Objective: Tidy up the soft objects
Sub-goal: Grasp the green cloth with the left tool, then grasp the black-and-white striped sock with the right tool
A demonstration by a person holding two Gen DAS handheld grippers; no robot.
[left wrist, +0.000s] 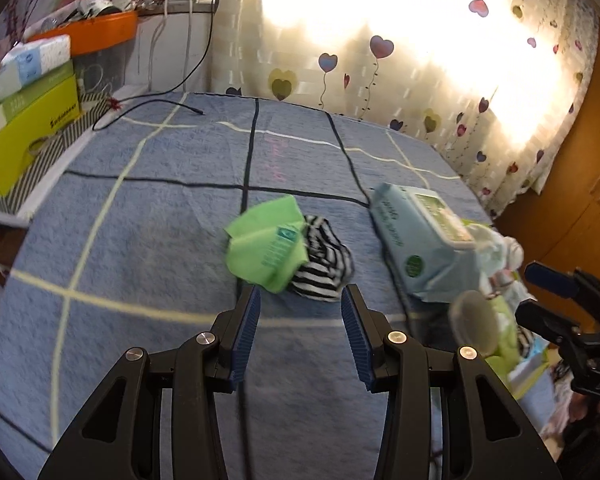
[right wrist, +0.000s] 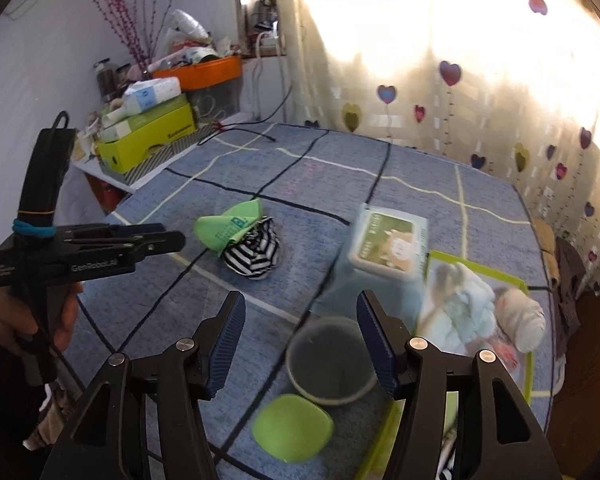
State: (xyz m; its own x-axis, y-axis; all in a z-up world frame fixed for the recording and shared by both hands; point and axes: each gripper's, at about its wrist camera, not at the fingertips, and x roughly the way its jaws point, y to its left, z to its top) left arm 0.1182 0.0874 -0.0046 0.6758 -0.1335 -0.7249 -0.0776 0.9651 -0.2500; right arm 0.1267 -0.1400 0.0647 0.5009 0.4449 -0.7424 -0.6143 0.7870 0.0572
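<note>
Left gripper (left wrist: 300,300) gapes empty near green cloth (left wrist: 266,254); right gripper (right wrist: 300,320) wide above bowl (right wrist: 330,368)

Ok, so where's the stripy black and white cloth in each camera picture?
Left wrist view: the striped cloth lies centre, just beyond the open jaws.
Right wrist view: the striped cloth sits left of centre, mid-picture, farther off.
Shared landmark: the green cloth touching its left side.

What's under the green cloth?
The green cloth lies partly over a striped cloth. Whatever else is beneath the green one is covered. Both rest on the blue bedspread.
</note>
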